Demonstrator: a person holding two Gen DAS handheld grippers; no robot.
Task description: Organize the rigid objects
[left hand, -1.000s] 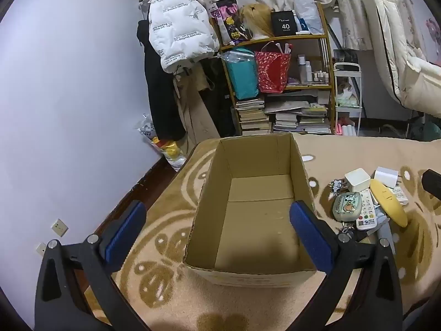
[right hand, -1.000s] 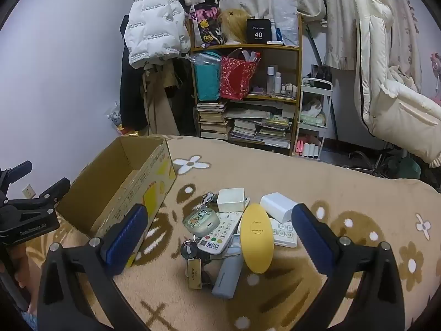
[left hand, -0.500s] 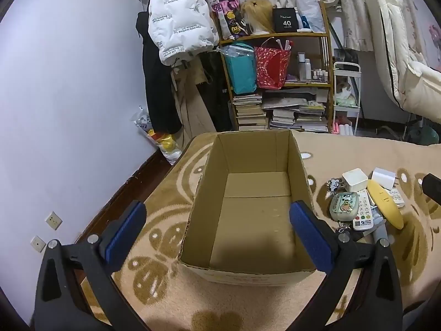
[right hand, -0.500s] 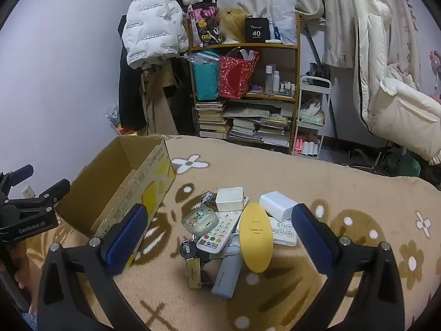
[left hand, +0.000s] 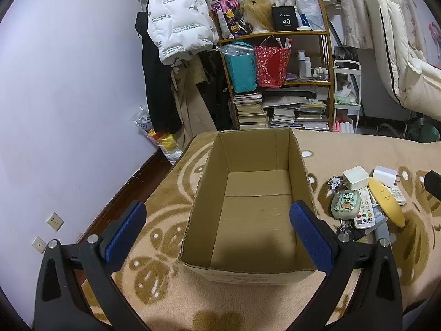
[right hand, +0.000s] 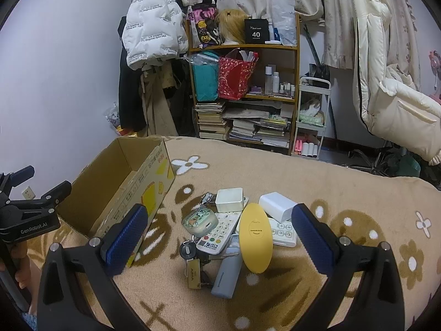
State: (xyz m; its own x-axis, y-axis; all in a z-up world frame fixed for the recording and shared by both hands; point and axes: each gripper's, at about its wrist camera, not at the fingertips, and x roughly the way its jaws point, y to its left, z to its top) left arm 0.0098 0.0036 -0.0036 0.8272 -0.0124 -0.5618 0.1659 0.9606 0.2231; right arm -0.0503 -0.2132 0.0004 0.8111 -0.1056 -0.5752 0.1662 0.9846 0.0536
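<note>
Beige flowered blanket carries an open cardboard box; right of it huddle a yellow oval case, remote and keys. Left gripper and right gripper gape wide, holding nothing.

Left gripper slightly back and up from cardboard box.
</note>
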